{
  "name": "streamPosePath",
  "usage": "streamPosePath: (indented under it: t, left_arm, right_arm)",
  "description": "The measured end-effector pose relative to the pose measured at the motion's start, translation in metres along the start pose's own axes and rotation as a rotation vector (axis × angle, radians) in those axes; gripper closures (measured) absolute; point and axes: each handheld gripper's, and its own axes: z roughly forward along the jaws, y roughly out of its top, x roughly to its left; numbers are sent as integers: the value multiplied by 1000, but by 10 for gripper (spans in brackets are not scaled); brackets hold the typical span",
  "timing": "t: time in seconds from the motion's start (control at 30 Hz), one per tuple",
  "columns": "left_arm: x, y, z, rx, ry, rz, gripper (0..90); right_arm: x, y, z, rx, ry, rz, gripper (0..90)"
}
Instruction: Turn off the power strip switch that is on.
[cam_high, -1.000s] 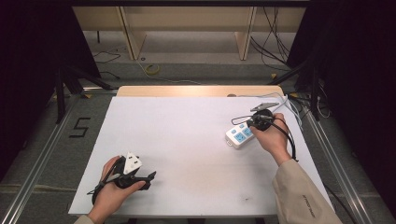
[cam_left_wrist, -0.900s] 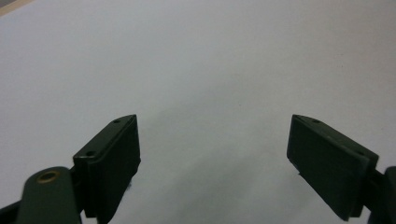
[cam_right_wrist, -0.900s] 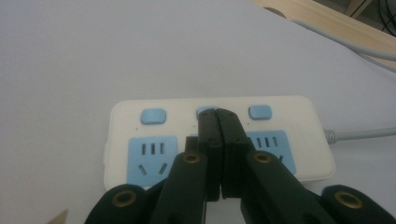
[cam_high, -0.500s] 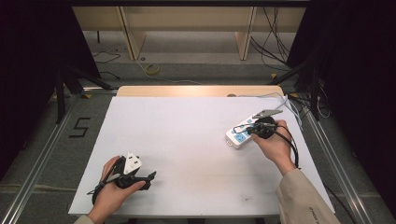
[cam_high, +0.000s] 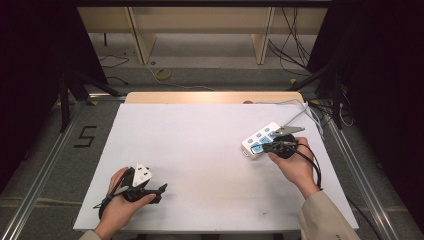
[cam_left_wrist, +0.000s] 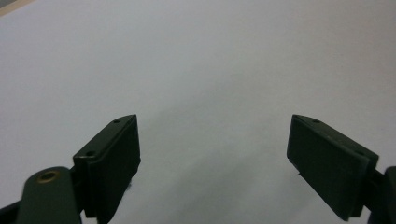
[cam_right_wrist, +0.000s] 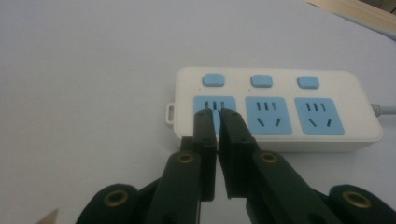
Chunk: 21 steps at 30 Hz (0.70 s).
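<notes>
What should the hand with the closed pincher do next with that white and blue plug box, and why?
Probably open the right gripper a little. Its jaws are shut together with nothing between them, tips over the end socket of the power strip. Shut like that it cannot grasp the strip, so it likely has to spread first. The left gripper is open over bare table.

My right gripper (cam_right_wrist: 215, 112) has its jaws pressed together over the first blue socket of the power strip (cam_right_wrist: 275, 109), covering most of that socket's lower slots, and the strip's grey cable (cam_right_wrist: 384, 109) runs off the picture's right edge. From the high view, my right hand (cam_high: 295, 167) and the gripper hide the near end of the strip, so I cannot tell there whether the tips touch it. In my left gripper (cam_left_wrist: 212, 154) view both jaws are cut off by the bottom edge.
</notes>
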Motion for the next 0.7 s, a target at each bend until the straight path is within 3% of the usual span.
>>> streamPosePath:
  t: [0.3,0.4,0.7]
  left_arm:
    - [0,0,0,0,1,-1,170]
    - [0,0,0,1,2,1,170]
    - [0,0,0,1,0,-2,170]
  right_arm:
    - [11,-15,-6,-23,38,-16,787]
    - [18,-24,-7,-34,57,-29,714]
    - [25,-48,-11,-99,121,-9,608]
